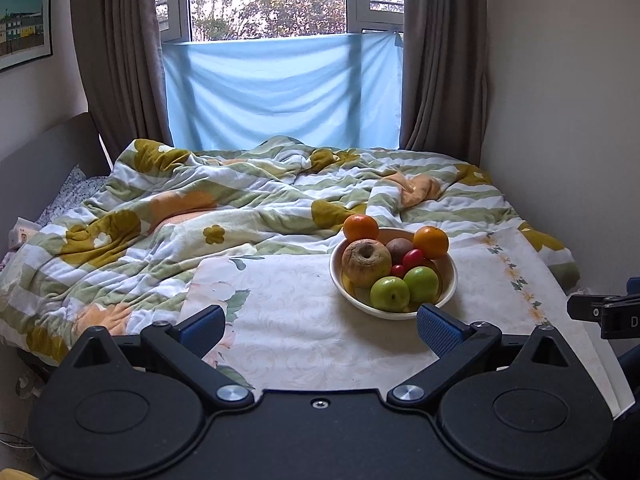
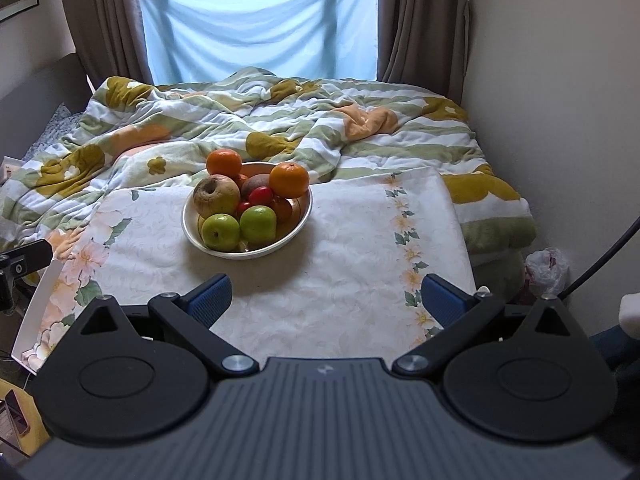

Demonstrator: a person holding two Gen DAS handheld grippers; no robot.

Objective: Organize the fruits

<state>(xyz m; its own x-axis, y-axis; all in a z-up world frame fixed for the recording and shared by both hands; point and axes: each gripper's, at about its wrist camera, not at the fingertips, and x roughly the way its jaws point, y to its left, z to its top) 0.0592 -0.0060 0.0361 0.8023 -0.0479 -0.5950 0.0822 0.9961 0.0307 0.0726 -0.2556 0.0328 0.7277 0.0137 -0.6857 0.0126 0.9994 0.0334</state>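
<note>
A cream bowl (image 1: 450,286) (image 2: 192,236) of fruit stands on a floral-cloth table. It holds two oranges (image 1: 361,227) (image 2: 289,179), a wrinkled brown apple (image 1: 366,262) (image 2: 216,196), two green apples (image 1: 390,293) (image 2: 221,232), a kiwi (image 1: 399,249), and small red fruits (image 1: 413,258) (image 2: 261,195). My left gripper (image 1: 320,330) is open and empty, just in front of the bowl. My right gripper (image 2: 326,300) is open and empty, in front and right of the bowl.
The table (image 1: 288,320) (image 2: 360,240) abuts a bed with a rumpled floral quilt (image 1: 200,208) (image 2: 320,120). A wall is on the right. A plastic bag (image 2: 548,266) lies on the floor by the wall. The other gripper shows at each view's edge (image 1: 608,312) (image 2: 24,260).
</note>
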